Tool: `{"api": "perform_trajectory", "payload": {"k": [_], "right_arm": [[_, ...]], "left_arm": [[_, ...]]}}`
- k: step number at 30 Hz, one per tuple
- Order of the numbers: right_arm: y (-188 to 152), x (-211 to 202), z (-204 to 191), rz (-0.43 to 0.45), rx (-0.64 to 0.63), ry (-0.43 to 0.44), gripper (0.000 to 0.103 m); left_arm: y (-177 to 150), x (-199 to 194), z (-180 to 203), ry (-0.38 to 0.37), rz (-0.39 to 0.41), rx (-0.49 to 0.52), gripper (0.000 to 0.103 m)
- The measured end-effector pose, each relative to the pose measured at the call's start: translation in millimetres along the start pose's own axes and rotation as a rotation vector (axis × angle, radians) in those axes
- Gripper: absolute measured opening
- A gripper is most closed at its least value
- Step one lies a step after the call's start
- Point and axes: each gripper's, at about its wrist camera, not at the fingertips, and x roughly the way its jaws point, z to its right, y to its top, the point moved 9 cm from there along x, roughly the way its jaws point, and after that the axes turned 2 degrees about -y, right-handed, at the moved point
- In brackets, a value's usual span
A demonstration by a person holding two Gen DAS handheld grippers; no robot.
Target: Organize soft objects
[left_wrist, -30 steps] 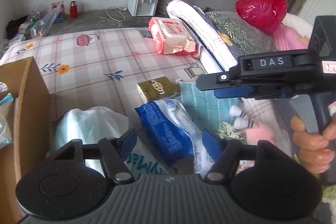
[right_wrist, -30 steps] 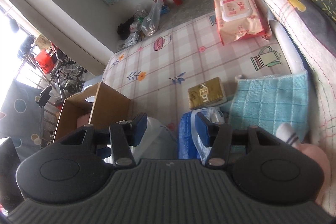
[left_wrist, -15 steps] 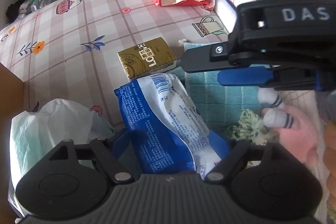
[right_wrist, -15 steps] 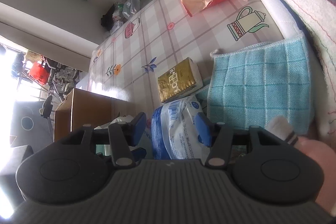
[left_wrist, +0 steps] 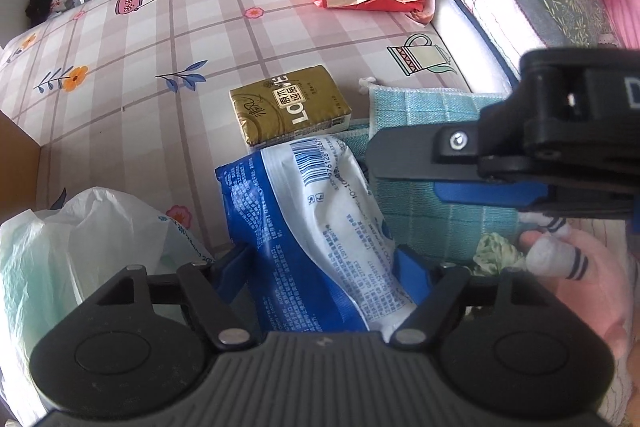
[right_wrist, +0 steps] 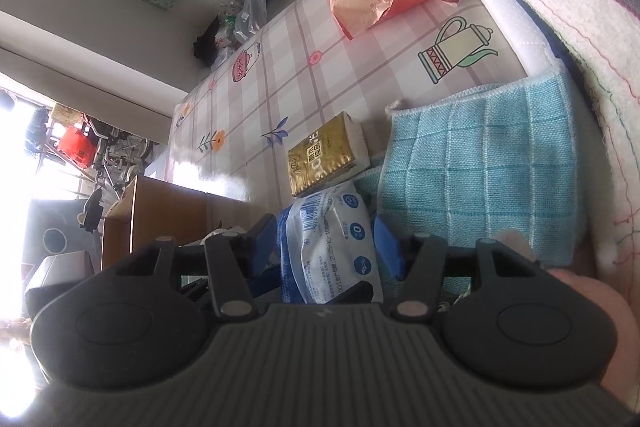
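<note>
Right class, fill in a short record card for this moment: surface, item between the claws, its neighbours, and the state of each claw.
surface: checked bedsheet with flower and teapot prints
item between claws: blue and white soft pack, lying on the sheet
neighbours: gold tissue pack at its far end; teal cloth beside it; white plastic bag on the other side
left claw: straddling the pack, closing
right claw: straddling the same pack, pads clear of it
</note>
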Motion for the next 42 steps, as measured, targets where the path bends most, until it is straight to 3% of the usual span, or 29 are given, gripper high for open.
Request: {"api": "perform_trajectory", "payload": {"k": [8, 15, 19, 27, 32, 42], "right_arm": [[-20, 38, -4, -0.108, 0.043, 0.020, 0.054], [-26, 49, -12, -0.110, 0.004, 0.012, 0.047], [-29, 40, -14, -0.104, 0.016, 0.031, 0.039], [-36, 10, -31, -0.068, -0.007, 0.039, 0.039], [-43, -11, -44, -0.042, -0.024, 0.052, 0.039], [-60, -37, -124, -0.001, -0.118, 0.120, 0.039]], "left_arm": [[-7, -2, -9, -0.046, -0.029, -0.040, 0.079], [-8, -8, -11, -0.055, -0.003, -0.043, 0.074], [-7, -26, -9, -0.082, 0.035, -0.042, 0.070], [-6, -68, -2, -0.078, 0.141, 0.020, 0.065], [-11, -88, -7, -0.089, 0.179, 0.005, 0.064], [-22, -161, -63, -0.092, 0.309, -0.084, 0.064]]}}
